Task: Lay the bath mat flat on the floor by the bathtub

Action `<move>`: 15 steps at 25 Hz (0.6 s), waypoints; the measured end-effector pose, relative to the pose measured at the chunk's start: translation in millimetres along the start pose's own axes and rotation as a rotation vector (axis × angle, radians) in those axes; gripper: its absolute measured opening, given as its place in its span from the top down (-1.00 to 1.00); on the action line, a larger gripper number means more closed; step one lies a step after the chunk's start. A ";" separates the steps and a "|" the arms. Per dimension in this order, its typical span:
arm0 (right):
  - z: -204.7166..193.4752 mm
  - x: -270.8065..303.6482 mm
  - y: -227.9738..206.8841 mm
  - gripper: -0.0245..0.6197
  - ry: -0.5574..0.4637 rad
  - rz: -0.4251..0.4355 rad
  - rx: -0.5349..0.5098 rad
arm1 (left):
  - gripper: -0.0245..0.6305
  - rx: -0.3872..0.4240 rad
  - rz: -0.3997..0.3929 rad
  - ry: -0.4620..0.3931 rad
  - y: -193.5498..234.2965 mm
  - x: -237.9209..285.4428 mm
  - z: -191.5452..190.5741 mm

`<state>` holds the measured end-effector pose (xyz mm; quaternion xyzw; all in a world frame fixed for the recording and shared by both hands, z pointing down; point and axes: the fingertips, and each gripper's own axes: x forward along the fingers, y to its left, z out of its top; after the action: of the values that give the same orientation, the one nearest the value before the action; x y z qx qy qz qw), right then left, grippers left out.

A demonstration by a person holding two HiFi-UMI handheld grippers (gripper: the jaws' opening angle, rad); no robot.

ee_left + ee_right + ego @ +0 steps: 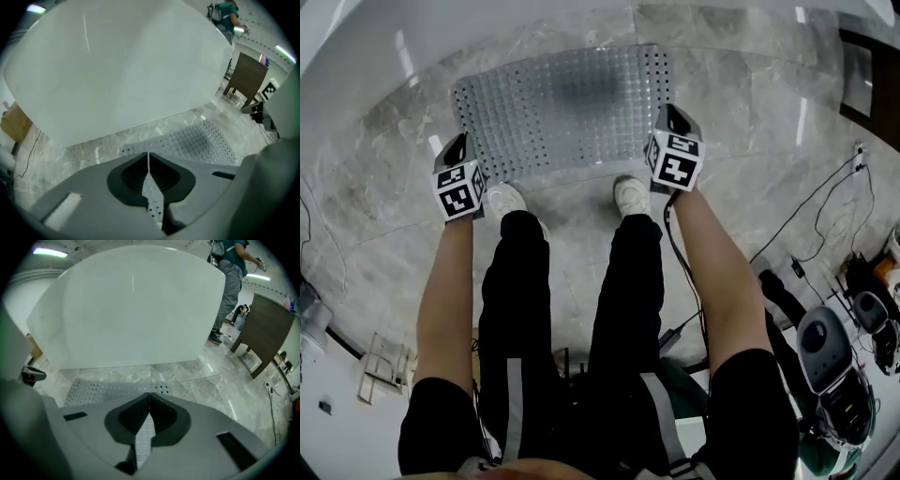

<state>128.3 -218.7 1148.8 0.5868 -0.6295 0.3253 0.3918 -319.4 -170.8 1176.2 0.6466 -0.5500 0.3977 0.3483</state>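
Fingers (132,175) of left gripper (149,161) and right gripper (149,401) clench bath mat (562,112) corners. We'd lower both evenly, then release.

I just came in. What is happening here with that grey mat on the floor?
A person standing on the grey marble floor holds tongs in each hand and is laying a translucent grey perforated bath mat beside the white bathtub. The left tongs and the right tongs are each shut on a near corner of the mat. The rest of the mat looks spread out on the floor ahead of the person, so it seems nearly in place but not yet released.
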 end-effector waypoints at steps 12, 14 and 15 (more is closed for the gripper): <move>168.8 -243.7 94.1 0.91 -0.346 0.139 -0.193 | 0.91 -0.011 -0.163 -0.377 -75.4 -251.1 192.5; 209.6 -285.0 106.1 0.91 -0.434 0.164 -0.174 | 0.91 -0.019 -0.163 -0.449 -80.5 -293.1 232.6; 228.8 -305.6 109.1 0.91 -0.469 0.175 -0.160 | 0.91 -0.022 -0.165 -0.479 -85.1 -314.8 251.9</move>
<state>-4.3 -258.8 776.7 0.5568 -0.7750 0.1624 0.2508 -227.1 -244.7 781.5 0.7613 -0.5666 0.1974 0.2460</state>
